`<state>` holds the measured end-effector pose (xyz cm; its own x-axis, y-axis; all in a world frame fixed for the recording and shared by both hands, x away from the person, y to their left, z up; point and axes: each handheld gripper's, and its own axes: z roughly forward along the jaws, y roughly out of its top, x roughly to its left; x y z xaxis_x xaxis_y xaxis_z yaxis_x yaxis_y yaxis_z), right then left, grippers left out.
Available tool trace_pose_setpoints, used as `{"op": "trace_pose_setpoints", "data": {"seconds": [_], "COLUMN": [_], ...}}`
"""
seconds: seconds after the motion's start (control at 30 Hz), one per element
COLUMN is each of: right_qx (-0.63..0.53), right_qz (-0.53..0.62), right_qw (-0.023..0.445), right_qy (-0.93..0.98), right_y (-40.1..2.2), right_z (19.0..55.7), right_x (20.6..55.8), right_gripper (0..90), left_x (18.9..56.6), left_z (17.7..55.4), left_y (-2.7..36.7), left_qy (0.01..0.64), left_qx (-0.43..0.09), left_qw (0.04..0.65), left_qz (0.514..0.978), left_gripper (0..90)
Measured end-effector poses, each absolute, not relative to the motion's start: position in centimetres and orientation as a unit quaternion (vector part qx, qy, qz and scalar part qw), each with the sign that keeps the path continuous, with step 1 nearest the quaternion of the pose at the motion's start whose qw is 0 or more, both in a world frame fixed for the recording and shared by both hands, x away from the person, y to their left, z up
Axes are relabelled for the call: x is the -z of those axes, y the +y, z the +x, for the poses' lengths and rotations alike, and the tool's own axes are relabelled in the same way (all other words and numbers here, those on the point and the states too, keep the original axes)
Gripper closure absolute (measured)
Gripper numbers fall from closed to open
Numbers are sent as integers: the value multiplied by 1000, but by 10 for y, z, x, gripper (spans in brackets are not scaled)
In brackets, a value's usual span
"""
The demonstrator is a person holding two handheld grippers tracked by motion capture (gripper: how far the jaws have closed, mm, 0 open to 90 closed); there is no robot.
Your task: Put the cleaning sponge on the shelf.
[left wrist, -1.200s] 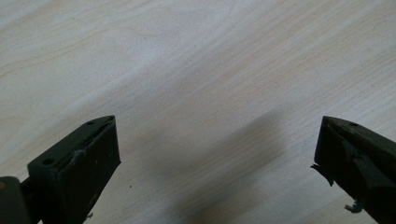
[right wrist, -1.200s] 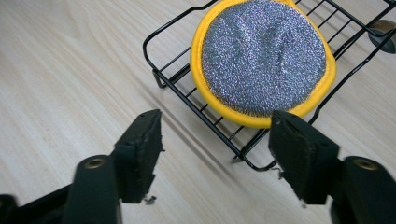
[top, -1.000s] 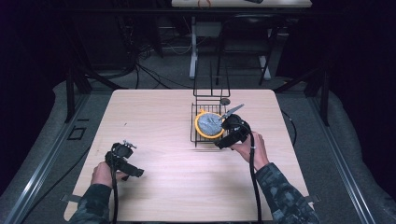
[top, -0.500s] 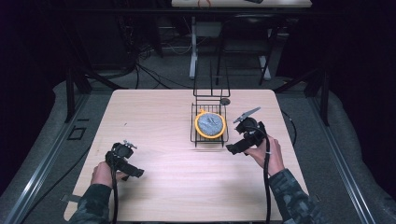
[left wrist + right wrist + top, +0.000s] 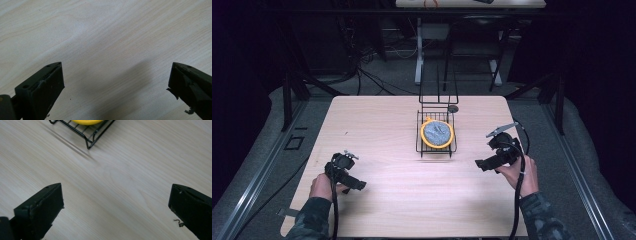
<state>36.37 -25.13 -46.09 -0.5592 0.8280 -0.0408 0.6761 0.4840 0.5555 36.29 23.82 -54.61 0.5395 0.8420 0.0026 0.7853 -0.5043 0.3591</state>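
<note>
The yellow-rimmed plate [image 5: 437, 133] lies flat in the black wire rack [image 5: 419, 145] at the middle of the counter [image 5: 377, 125], so the placing step looks finished and the release is what is in hand. The right hand-held gripper [image 5: 479, 164] hangs over bare wood to the right of the rack, well apart from it; its jaws have just been opening and now stand wide with nothing between them. In the right gripper view the rack's near corner [image 5: 88, 143] and a sliver of the plate's yellow rim [image 5: 86, 122] sit at the top edge, with plain wood grain between the 2 jaws. The left hand-held gripper [image 5: 361, 185] rests low near the counter's front left, jaws spread and empty too, over bare wood.

I judge the plate needs no further handling. The next move probably calls for bringing the right hand to rest clear of the rack without nudging its wire.
</note>
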Motion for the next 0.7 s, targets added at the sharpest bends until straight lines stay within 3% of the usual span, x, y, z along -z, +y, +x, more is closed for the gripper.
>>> {"op": "trace_pose_setpoints", "data": {"seconds": [0.7], "right_qx": [-224], "right_qz": [505], "right_qw": [146], "right_qy": [821], "right_y": [-311], "right_z": [331], "right_x": [505], "right_gripper": [0], "left_x": [548], "left_z": [366], "left_y": [234], "left_qy": [463], "left_qx": [-82], "left_qw": [156], "left_qz": [869], "left_gripper": [1]}}
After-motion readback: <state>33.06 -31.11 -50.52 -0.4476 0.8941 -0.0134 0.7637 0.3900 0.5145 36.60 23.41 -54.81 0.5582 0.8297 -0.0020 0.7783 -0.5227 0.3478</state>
